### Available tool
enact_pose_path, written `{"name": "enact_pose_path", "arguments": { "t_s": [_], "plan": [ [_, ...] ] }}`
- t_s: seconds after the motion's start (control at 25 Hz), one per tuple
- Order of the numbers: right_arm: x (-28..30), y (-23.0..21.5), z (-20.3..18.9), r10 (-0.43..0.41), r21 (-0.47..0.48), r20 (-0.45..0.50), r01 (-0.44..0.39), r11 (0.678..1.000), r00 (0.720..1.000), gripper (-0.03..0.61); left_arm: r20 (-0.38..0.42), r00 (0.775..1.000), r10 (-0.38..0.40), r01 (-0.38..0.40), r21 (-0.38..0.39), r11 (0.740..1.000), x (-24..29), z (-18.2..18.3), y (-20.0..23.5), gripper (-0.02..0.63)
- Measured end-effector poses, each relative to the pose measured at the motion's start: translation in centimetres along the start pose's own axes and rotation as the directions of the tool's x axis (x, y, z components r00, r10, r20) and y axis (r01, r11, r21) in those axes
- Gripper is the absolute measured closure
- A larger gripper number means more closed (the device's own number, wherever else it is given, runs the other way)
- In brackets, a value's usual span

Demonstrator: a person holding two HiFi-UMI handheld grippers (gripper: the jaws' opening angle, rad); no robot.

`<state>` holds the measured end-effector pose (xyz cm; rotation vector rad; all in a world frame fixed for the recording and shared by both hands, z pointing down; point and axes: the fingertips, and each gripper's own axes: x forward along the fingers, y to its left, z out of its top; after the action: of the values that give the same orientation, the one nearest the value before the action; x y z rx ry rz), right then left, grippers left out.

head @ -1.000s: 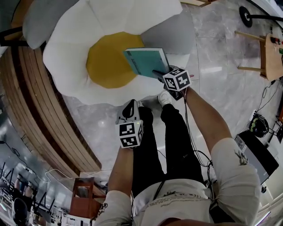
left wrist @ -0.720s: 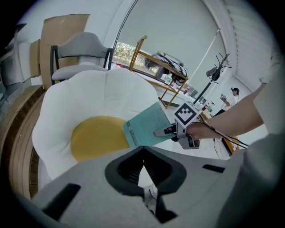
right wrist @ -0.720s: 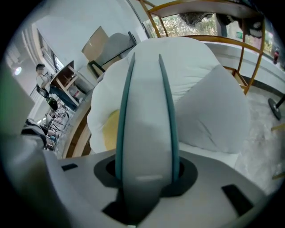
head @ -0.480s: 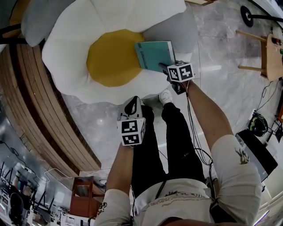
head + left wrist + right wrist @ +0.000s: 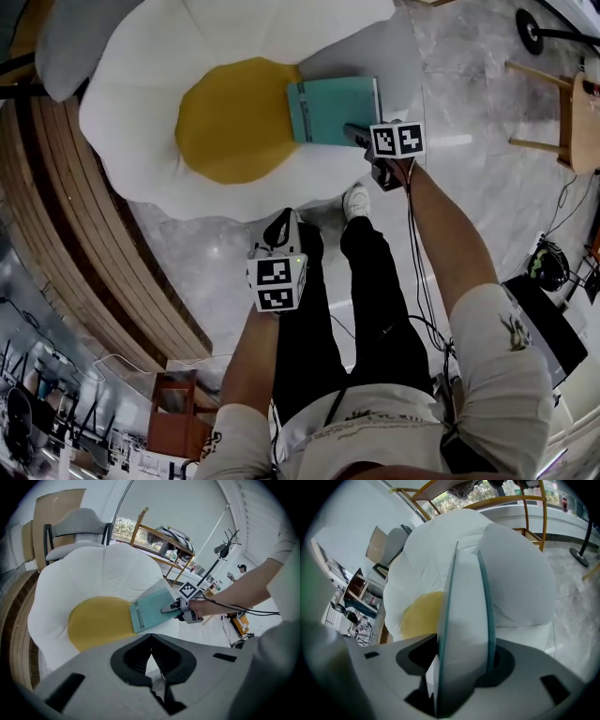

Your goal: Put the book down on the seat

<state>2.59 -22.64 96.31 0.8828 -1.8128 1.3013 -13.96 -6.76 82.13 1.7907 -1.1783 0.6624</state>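
**Book** [image 5: 333, 111]: teal, lying on the seat [image 5: 131, 112] at the right edge of the yellow centre, its near end between the right gripper's [image 5: 359, 134] jaws.

**Right gripper:** jaws had just been opening, apparently slack on the covers.

**Left gripper** [image 5: 279, 223]: pressed together, empty, well apart.

**Advice:** spread fully, then back straight out without dragging the book.

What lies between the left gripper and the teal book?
Only the seat's white cushion. The left gripper view shows bare padding all the way from the left gripper up to the book.
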Motion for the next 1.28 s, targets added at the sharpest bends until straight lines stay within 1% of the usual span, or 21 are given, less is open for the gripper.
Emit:
{"name": "enact_pose_path", "arguments": {
  "t_s": [0.12, 0.2, 0.36, 0.48, 0.64, 0.72, 0.8, 0.88, 0.96, 1.04, 1.2, 1.28],
  "plan": [
    [0.4, -1.3, -0.2, 0.002, 0.012, -0.014, -0.002, 1.000, 1.000, 0.341, -0.016, 1.000, -0.010, 0.010, 0.015, 1.000, 0.7, 0.1, -1.0, 0.600],
    [0.4, -2.5, -0.3, -0.013, 0.032, -0.020, 0.014, 0.999, 1.000, 0.321, -0.012, 1.000, -0.001, 0.001, 0.030, 1.000, 1.2, 0.3, -1.4, 0.600],
    [0.1, -4.8, -0.5, -0.080, 0.074, -0.012, 0.081, 0.994, 0.997, 0.280, -0.006, 1.000, 0.005, -0.004, 0.037, 0.999, 2.2, 1.1, -2.6, 0.600],
    [-0.3, -6.0, -0.7, -0.133, 0.065, 0.006, 0.132, 0.989, 0.991, 0.257, 0.002, 1.000, 0.005, -0.005, 0.047, 0.999, 2.9, 1.8, -3.9, 0.600],
    [-0.8, -7.3, -1.4, -0.216, 0.056, 0.024, 0.214, 0.975, 0.976, 0.230, 0.026, 1.000, 0.014, -0.016, 0.058, 0.998, 3.3, 2.9, -4.8, 0.600],
    [-1.6, -7.7, -1.3, -0.239, 0.050, 0.052, 0.236, 0.970, 0.970, 0.229, 0.034, 0.999, 0.018, -0.019, 0.053, 0.998, 3.3, 3.2, -5.3, 0.600],
    [-2.8, -8.1, -0.9, -0.249, 0.065, 0.095, 0.243, 0.968, 0.964, 0.230, 0.040, 0.999, 0.019, -0.021, 0.050, 0.999, 3.1, 3.5, -5.9, 0.600],
    [-3.9, -8.1, -0.6, -0.241, 0.070, 0.120, 0.234, 0.970, 0.963, 0.229, 0.042, 0.999, 0.018, -0.020, 0.049, 0.999, 2.9, 3.7, -6.5, 0.600],
    [-4.9, -7.8, -0.3, -0.223, 0.045, 0.133, 0.219, 0.975, 0.966, 0.230, 0.044, 0.999, 0.016, -0.019, 0.051, 0.999, 2.7, 3.9, -7.0, 0.600],
    [-6.0, -6.8, 0.4, -0.186, 0.022, 0.164, 0.185, 0.982, 0.969, 0.230, 0.050, 0.999, 0.022, -0.024, 0.050, 0.998, 2.6, 4.3, -7.4, 0.600],
    [-9.1, -3.1, 1.8, -0.105, -0.038, 0.237, 0.117, 0.992, 0.966, 0.235, 0.072, 0.996, 0.051, -0.052, 0.019, 0.998, 1.6, 5.7, -7.9, 0.600],
    [-11.0, -0.9, 2.4, -0.084, -0.077, 0.259, 0.107, 0.991, 0.962, 0.243, 0.099, 0.993, 0.066, -0.066, 0.001, 0.998, 0.7, 7.1, -8.2, 0.600]
  ]
}}
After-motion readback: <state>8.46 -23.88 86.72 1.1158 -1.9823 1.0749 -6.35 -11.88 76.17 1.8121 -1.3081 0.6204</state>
